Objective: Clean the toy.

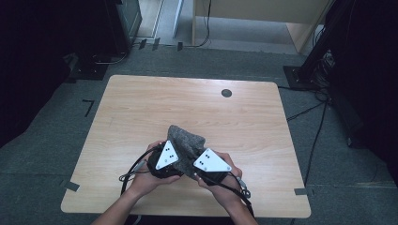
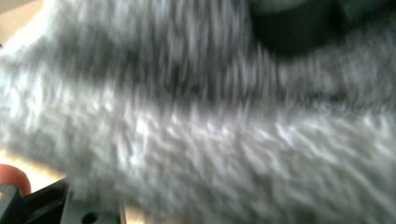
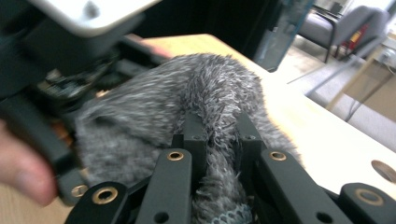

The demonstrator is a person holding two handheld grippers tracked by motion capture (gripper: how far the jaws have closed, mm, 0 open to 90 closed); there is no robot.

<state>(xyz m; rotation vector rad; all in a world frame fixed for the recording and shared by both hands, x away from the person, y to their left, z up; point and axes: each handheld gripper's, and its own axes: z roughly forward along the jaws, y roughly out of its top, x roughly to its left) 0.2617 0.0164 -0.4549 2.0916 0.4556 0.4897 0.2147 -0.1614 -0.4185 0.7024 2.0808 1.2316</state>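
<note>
A: Where was the fuzzy grey cloth?

B: Bunched between my two tools, low over the near half of the counter.

A: Grip?

B: My right hand-held gripper was pinched tight on a fold of it. My left hand-held gripper was closed into the same cloth.

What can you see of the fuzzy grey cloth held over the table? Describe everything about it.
The fuzzy grey cloth looks like a thick, shaggy fabric in mottled grey with pale fibre tips. It is bunched and folded, rising in a hump above the near middle of the wooden table. The right tool pinches a fold of it between its black jaws. The left tool is shut against its other side, the pile close before its camera.
</note>
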